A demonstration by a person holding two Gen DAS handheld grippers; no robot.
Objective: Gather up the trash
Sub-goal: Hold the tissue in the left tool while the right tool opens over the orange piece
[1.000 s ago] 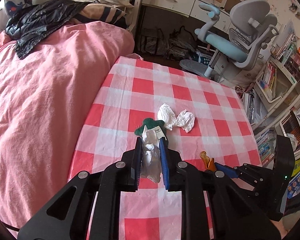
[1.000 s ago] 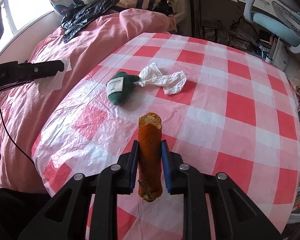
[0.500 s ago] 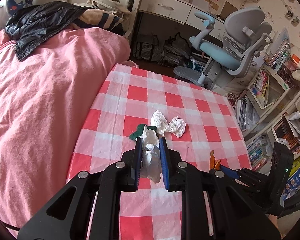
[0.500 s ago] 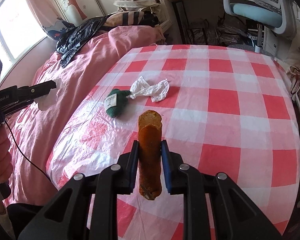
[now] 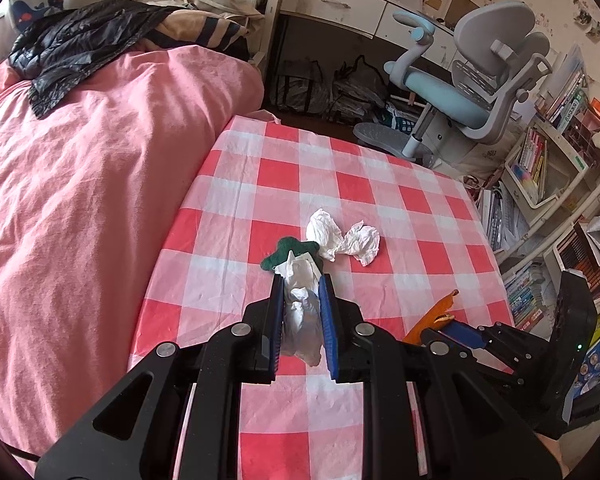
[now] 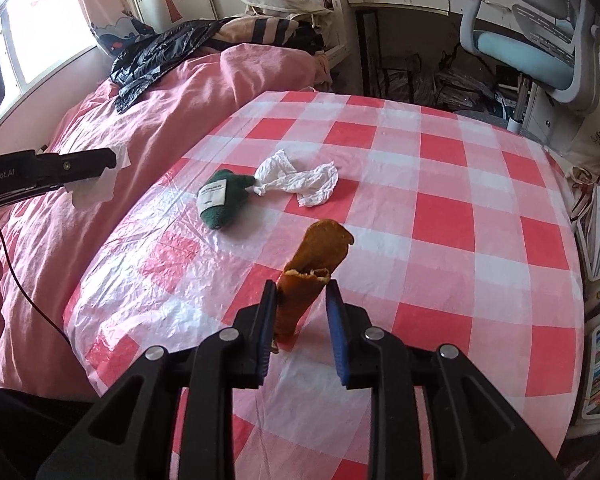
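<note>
While right tool [image 6: 302, 314] opens (right-wrist view), peel [image 6: 310, 276] leans.

- The tablecloth [image 6: 440, 216] is checked in red, pink and white.
- The bedcover [image 5: 80, 184] is plain pink.
- The jacket [image 5: 76, 44] on the bed is glossy black.
- The crumpled tissue [image 6: 300, 182] on the table is white.
- The tissue wad [image 5: 302, 308] in the left gripper [image 5: 303, 320] is white too.
- The sponge [image 6: 222, 200] is dark green, with a white label.
- The peel [image 6: 312, 272] is orange-brown.
- The right gripper [image 6: 302, 320] is black with blue pads; its jaws are opening around the peel.
- The chair [image 5: 472, 92] is grey with a light blue seat.
</note>
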